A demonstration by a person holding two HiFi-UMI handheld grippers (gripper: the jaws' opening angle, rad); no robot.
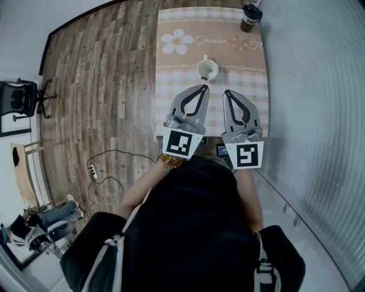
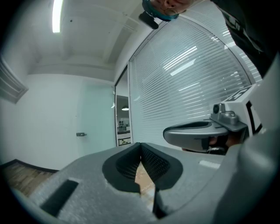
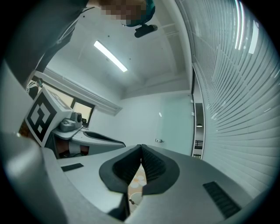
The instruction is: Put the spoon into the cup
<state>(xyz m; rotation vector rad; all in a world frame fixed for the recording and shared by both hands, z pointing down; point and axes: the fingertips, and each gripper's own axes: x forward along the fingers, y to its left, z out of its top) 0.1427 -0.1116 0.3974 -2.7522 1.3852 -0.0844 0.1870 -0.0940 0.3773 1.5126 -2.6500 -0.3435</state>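
**deskcam_dan:** Fingers (image 2: 155, 164) on the left gripper (image 1: 203, 88) are pressed tip to tip with nothing between them. Same deal on the right gripper (image 1: 227, 93): its fingers (image 3: 153, 166) are closed on nothing too. Both grippers hang side by side over the near end of the desk.

**mugwatcher:** ok, what else is around? biggest stuff first pls

**deskcam_dan:** Brown wood-plank floor (image 1: 108, 68) on the left. Then the rectangular desk (image 1: 251, 85), covered in a beige checked cloth with white daisy prints. A black office chair (image 1: 20, 97) stands well off to the left. A tall dark lidded cup (image 1: 251, 17) sits at the desk's far right corner. The small white round cup (image 1: 207, 71) is mid-desk, just beyond the left gripper's tips and not touching them.

**mugwatcher:** and the spoon?

**deskcam_dan:** honestly can't tell. A thin pale stub (image 1: 205, 57) pokes out past the white cup's far rim. It could be the spoon, or it could be the cup's own handle. Too small to call.
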